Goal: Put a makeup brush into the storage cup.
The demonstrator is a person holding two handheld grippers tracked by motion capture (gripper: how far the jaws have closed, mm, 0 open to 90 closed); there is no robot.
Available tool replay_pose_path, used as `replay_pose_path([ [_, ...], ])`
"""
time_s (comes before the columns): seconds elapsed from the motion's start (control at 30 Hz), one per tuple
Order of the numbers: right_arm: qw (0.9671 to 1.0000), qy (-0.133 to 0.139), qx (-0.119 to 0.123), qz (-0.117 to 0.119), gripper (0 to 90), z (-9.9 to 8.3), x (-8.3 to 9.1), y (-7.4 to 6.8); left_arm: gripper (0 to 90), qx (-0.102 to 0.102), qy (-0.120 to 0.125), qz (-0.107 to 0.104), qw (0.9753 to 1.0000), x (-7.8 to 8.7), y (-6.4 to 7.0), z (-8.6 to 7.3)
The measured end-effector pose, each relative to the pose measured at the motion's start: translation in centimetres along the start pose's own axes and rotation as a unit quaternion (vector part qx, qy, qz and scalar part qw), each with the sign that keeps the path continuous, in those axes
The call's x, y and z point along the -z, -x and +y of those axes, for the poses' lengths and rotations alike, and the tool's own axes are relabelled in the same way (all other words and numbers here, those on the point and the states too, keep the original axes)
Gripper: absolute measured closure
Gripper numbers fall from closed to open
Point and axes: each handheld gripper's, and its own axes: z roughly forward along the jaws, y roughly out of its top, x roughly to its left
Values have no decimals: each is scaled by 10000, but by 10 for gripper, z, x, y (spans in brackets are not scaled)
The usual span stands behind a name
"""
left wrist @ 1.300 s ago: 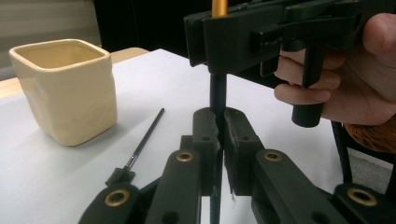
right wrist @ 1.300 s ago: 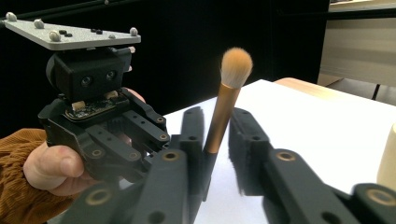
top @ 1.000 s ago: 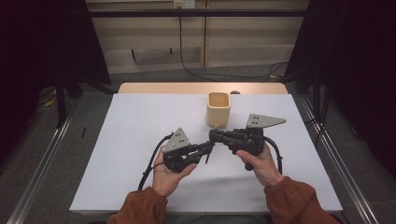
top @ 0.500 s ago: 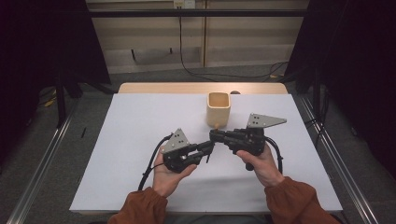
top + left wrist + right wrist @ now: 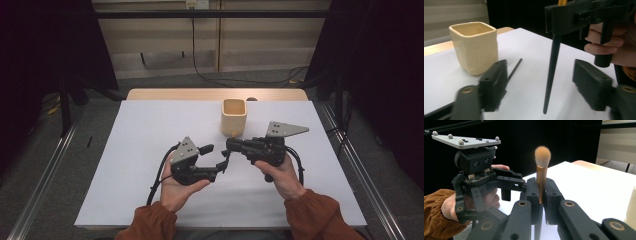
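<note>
Right hand-held gripper (image 5: 541, 202) is clamped on the makeup brush (image 5: 541, 170), left hand-held gripper (image 5: 541, 82) wide open around its handle mid-frame. Sloppy handoff probably drops it beside the cup (image 5: 474, 47).

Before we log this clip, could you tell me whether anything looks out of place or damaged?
Nothing stands out. The right tool is shut on the makeup brush, held upright with bristles up. The left tool is open around its black handle. The cream cup stands upright on the white table, no spills.

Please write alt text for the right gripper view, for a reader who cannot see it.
The right gripper clamps a makeup brush upright by its copper ferrule, bristles on top. Behind it at left, a hand holds the left gripper above the white table.
</note>
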Motion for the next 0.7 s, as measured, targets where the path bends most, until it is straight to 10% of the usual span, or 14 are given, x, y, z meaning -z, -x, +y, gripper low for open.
replay_pose_path([
  [0.23,10000,1,26,-36,837,1,3,0,49,169,-68,146,9997,2,-5,1],
  [0.4,10000,0,34,-46,837,1,3,1,15,-117,-98,229,9996,8,-8,1],
  [0.7,9999,-27,82,-57,837,1,5,2,12,-3,-50,515,9987,19,-15,-1],
])
